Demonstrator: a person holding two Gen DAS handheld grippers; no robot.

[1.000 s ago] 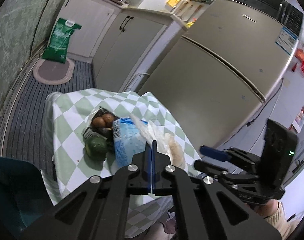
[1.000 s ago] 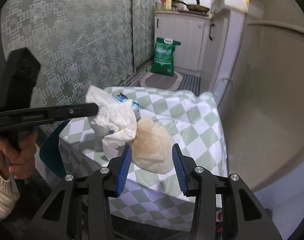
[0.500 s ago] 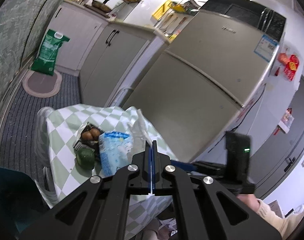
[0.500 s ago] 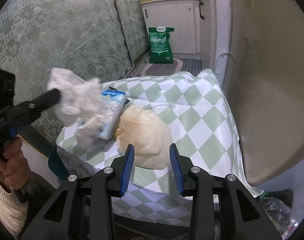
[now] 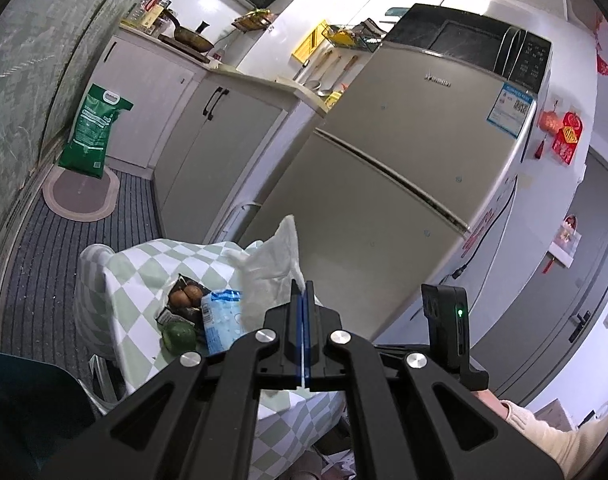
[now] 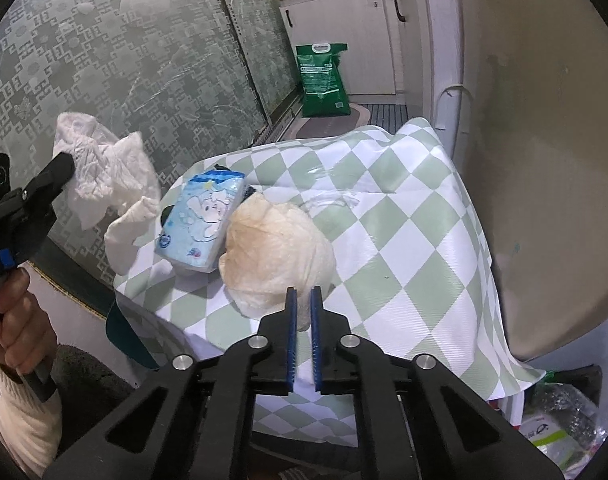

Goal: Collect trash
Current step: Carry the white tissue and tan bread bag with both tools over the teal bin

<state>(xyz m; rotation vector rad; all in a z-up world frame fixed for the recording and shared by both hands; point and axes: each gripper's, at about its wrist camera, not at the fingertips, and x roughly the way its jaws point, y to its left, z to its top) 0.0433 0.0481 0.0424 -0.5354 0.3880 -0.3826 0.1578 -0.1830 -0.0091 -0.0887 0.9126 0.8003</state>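
Left hand-held gripper (image 6: pixel 63 162) clenched on crumpled white tissue (image 6: pixel 103 178), held in air left of worktop (image 6: pixel 416 216), clear of checked cloth. Right hand-held gripper (image 6: pixel 302 300) jaws have just been closing; now pinch near edge of stained, balled-up tissue (image 6: pixel 279 256) lying on worktop. Blue tissue pack (image 6: pixel 201 222) touching that ball on its left. Behind pack: dark tray with brown fruit (image 5: pixel 185 296), green fruit (image 5: pixel 178 335) just beside. Fridge (image 5: pixel 404 200) right of worktop.
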